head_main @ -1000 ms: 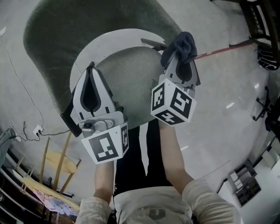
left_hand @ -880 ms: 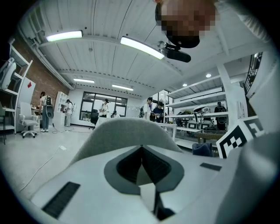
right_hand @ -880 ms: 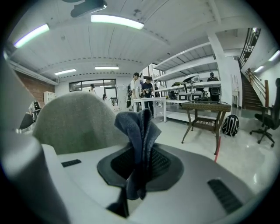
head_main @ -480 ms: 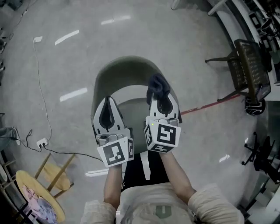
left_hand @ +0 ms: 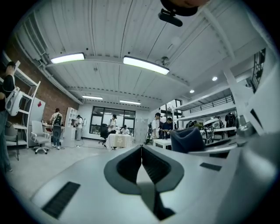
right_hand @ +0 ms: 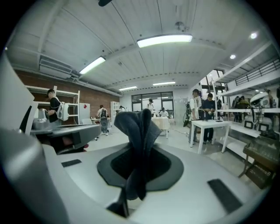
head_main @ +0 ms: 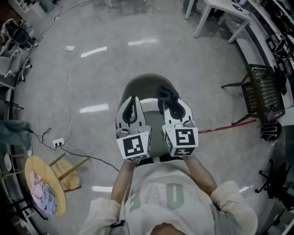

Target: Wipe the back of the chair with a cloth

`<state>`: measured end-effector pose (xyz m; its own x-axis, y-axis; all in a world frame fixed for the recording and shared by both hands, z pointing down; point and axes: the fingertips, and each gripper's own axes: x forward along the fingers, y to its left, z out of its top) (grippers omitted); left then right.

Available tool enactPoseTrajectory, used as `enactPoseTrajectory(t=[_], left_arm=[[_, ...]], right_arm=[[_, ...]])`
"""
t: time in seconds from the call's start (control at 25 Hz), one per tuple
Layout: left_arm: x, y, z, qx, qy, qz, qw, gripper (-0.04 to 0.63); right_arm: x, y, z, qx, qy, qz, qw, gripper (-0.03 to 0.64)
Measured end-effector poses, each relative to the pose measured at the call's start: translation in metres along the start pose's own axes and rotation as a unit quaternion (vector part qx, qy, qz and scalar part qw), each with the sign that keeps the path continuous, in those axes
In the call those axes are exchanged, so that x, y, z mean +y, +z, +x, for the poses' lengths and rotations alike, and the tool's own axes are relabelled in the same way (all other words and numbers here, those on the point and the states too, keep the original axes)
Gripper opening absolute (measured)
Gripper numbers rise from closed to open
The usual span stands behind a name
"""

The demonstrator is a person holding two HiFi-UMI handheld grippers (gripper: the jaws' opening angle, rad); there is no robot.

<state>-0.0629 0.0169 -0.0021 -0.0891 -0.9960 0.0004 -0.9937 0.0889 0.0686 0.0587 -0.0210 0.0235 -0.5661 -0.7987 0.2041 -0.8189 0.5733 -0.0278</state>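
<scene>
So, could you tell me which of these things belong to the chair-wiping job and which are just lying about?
Belonging to the job:
chair
cloth
right gripper, shut on the cloth
left gripper, shut and empty

Just lying about:
stool with clothes piled on it
power strip on the floor
black mesh chair
white table

Both hand-held grippers (head_main: 132, 98) lifted away from chair (head_main: 140, 84).
</scene>
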Motion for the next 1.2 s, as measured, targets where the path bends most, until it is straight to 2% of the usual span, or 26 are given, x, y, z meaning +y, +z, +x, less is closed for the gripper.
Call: enactPoseTrajectory(t=[0.2,0.44,0.6,1.2], left_arm=[[0.0,0.01,-0.019,0.013,0.016,0.008,0.9998,0.015],[-0.002,0.017,-0.03,-0.016,0.004,0.024,0.9996,0.015],[0.001,0.016,-0.035,-0.009,0.012,0.015,0.9998,0.015],[-0.004,0.028,-0.043,-0.027,0.004,0.013,0.9995,0.015]], right_arm=[[0.007,0.008,-0.014,-0.017,0.019,-0.006,1.0,0.058],[0.019,0.0,-0.019,-0.015,0.031,-0.01,0.999,0.058],[0.019,-0.003,-0.023,-0.015,0.027,-0.006,1.0,0.058],[0.017,0.001,-0.033,-0.014,0.023,0.0,1.0,0.058]])
